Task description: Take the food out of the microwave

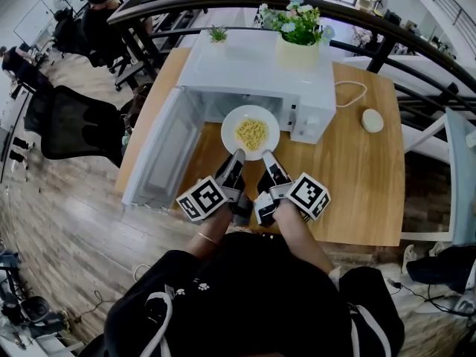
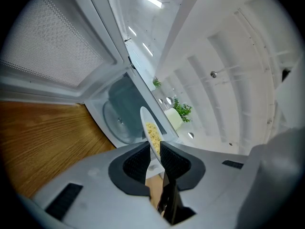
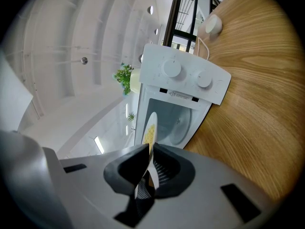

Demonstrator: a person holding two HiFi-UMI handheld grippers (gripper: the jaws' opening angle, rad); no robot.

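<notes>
Food (image 1: 251, 133) lies on a white plate (image 1: 230, 124) just ahead of the left claw (image 1: 236, 159) and right claw (image 1: 268, 159), each clamped on its near rim, with the open microwave (image 1: 253, 73) beyond them.

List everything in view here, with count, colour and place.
microwave: 1, white, on the table, door open
plate: 1, white, at the microwave's opening
food: 1 heap, yellow, on the plate
potted plant: 1, green, on the microwave
small plant: 1, green, by microwave's far corner
corded oval thing: 1, white, table's right
table: 1, wooden, under the microwave
chair: 1, black, left of the table
left gripper: 1, grey, shut on the plate
right gripper: 1, grey, shut on the plate
</notes>
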